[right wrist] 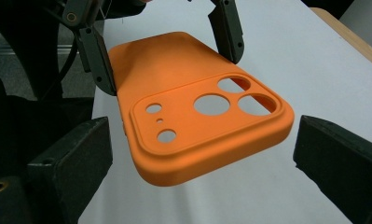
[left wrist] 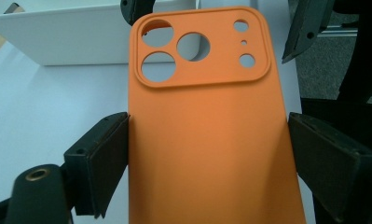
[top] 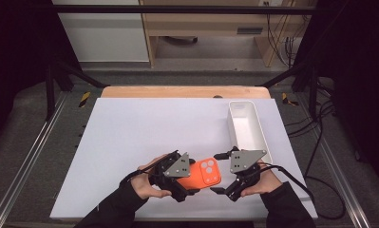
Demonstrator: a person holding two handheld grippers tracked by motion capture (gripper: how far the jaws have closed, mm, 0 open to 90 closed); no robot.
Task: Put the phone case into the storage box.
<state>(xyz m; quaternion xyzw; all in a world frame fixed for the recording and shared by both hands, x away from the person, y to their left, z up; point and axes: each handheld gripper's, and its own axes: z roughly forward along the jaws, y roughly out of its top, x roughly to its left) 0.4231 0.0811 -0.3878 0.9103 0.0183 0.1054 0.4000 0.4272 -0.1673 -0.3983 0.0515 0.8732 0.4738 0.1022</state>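
Note:
An orange phone case point(top: 203, 173) with camera cutouts hangs just above the white tabletop point(top: 144, 137) near the front edge. My left gripper point(top: 191, 178) is shut on the case's plain end, its pads pressing both long sides point(left wrist: 207, 144). My right gripper point(top: 216, 173) faces it from the right with its jaws open. In the right gripper view the camera end of the case point(right wrist: 207, 121) lies between the right gripper's point(right wrist: 202, 149) pads, with a small gap on each side. The left gripper's fingers point(right wrist: 97, 60) show behind it, clamped on the case.
A narrow white tray point(top: 265, 142) stands empty at the right of the table, just beyond my right gripper, and its wall point(left wrist: 58, 42) rises behind the case. The table's wooden far edge point(top: 184, 91) and metal frame rails border the work area.

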